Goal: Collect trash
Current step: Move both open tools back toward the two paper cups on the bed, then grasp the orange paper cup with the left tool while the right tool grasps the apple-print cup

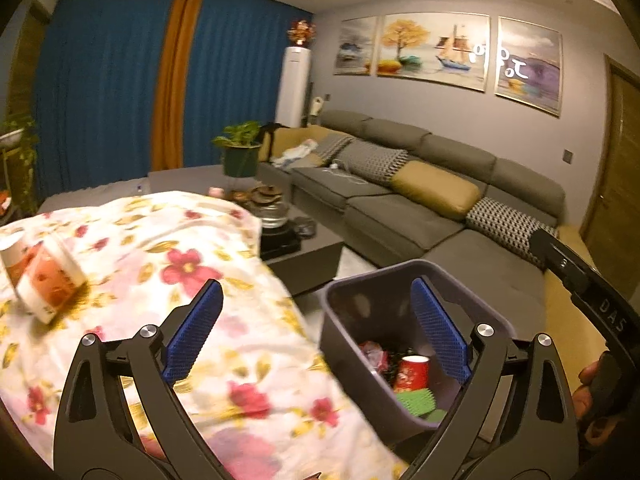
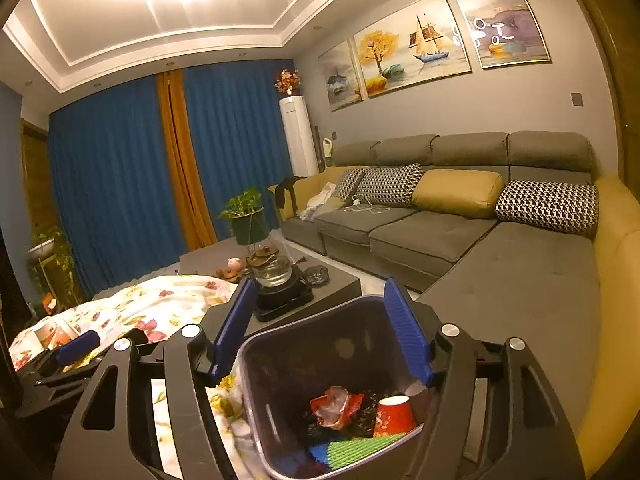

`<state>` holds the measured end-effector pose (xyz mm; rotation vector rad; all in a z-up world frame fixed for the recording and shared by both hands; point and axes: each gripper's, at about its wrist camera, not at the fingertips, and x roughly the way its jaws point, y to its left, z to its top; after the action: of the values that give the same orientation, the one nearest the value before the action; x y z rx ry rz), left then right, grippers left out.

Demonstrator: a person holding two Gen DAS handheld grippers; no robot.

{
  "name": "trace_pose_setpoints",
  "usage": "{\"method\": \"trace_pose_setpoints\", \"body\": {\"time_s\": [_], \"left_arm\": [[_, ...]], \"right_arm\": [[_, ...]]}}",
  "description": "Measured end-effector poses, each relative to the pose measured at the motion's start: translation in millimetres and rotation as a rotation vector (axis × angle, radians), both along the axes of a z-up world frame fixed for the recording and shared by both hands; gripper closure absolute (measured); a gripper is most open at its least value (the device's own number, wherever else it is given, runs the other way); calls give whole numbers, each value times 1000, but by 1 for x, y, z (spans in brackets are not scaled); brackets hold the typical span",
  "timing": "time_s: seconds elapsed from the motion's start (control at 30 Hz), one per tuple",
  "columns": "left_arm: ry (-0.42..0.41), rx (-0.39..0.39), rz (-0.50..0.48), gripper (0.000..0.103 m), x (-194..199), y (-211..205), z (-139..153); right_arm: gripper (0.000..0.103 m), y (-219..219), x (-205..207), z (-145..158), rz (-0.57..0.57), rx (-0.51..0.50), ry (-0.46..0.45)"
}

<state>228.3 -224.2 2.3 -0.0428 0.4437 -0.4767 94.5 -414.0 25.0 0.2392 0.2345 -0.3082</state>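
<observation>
Both tongs stand released, nothing between them: left tongs over the floral cloth, right tongs above the trash bin holding a red cup.

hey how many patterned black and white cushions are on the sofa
3: one at the sofa's right end, two side by side, and, left of the mustard cushion. Others may be hidden.

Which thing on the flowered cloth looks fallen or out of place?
The orange and white cup lies tilted on the flowered cloth, outside the trash bin, which already holds a red cup.
</observation>
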Motion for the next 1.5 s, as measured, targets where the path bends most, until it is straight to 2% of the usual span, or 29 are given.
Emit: {"method": "trace_pose_setpoints", "body": {"time_s": [0.4,0.6,0.73,0.9,1.1,1.23,1.33,1.5], "left_arm": [[-14,2,133,9,-13,66,11],[-19,3,225,9,-14,116,12],[-30,25,335,9,-15,163,9],[-20,33,479,9,-7,232,2],[-22,-9,606,9,-1,302,2],[-27,-27,656,9,3,333,1],[-26,-37,667,9,4,344,1],[-43,-30,648,9,13,345,3]], "right_arm": [[35,46,4,8,74,-28,13],[35,85,23,6,161,-29,35],[30,119,40,2,240,-28,50],[30,175,78,-8,372,-7,104],[30,244,132,-26,483,17,182],[30,284,169,-41,518,34,247],[30,311,192,-52,504,33,272],[30,323,221,-62,477,79,316]]}}
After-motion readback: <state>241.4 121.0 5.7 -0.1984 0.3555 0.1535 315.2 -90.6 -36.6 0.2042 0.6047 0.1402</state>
